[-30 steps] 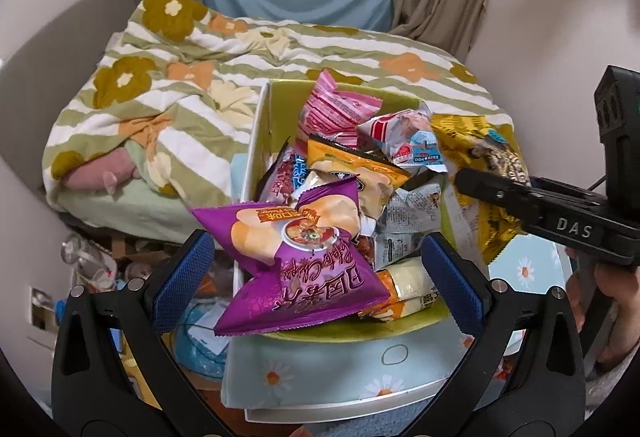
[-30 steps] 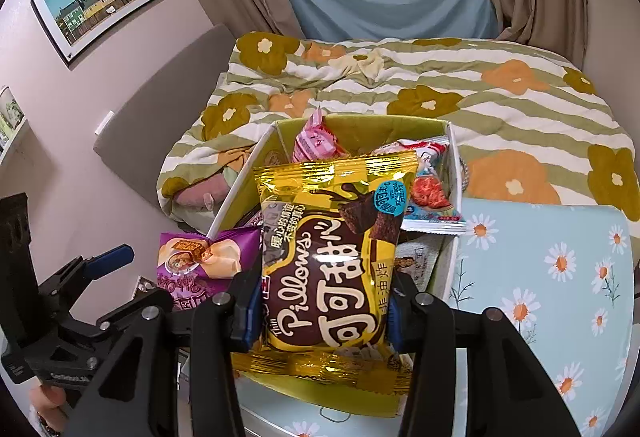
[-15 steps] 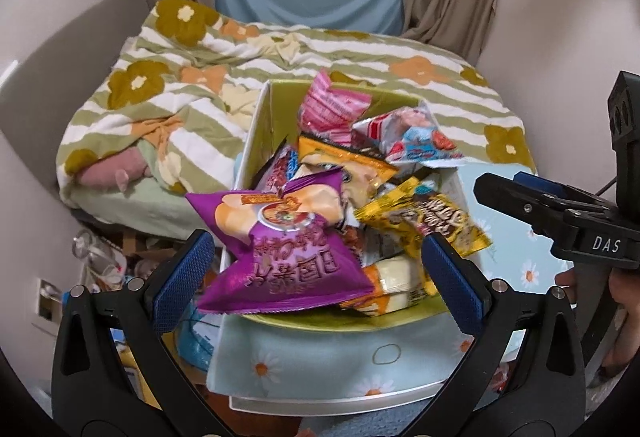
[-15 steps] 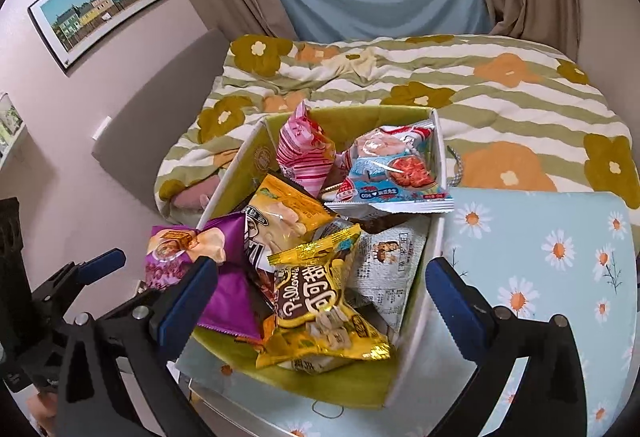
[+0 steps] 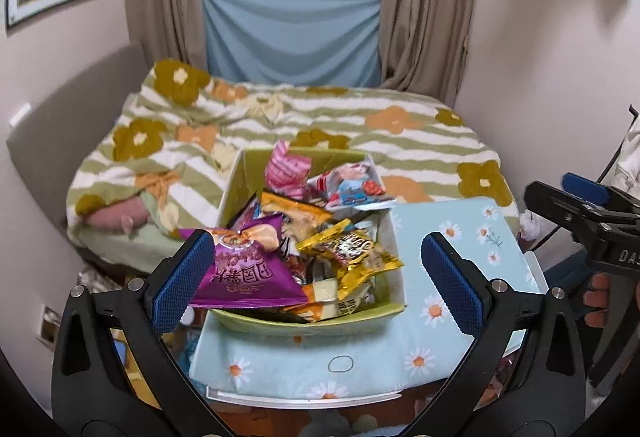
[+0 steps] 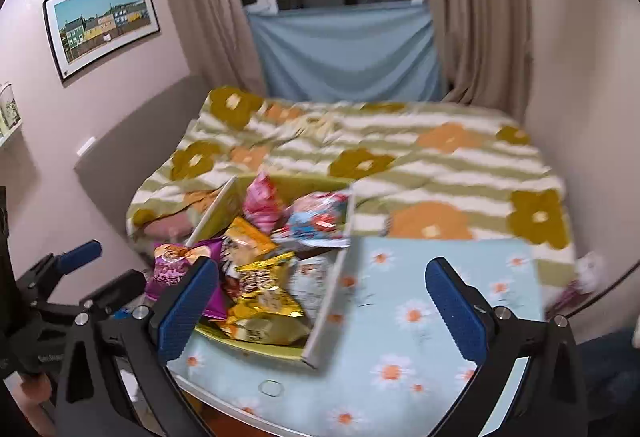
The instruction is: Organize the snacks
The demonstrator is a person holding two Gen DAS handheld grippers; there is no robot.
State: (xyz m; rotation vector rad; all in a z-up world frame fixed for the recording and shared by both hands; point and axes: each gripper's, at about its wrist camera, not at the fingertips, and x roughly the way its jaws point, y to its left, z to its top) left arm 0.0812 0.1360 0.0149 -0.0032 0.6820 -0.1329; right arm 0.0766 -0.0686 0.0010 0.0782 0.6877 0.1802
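Our left tongs [image 5: 316, 283] and right tongs [image 6: 322, 309] are both wide open and hold nothing. Behind is the big flowery bed [image 5: 280, 129]. In front of it we see the blue daisy surface [image 6: 420, 317]. The green box [image 5: 304, 321] sits on it, full of snacks: the purple bag [image 5: 244, 273], the yellow bag [image 5: 352, 253].

Snack packets [image 5: 320, 237] in box [image 5: 394, 237] on table [image 5: 460, 233], before bed [image 5: 280, 125]
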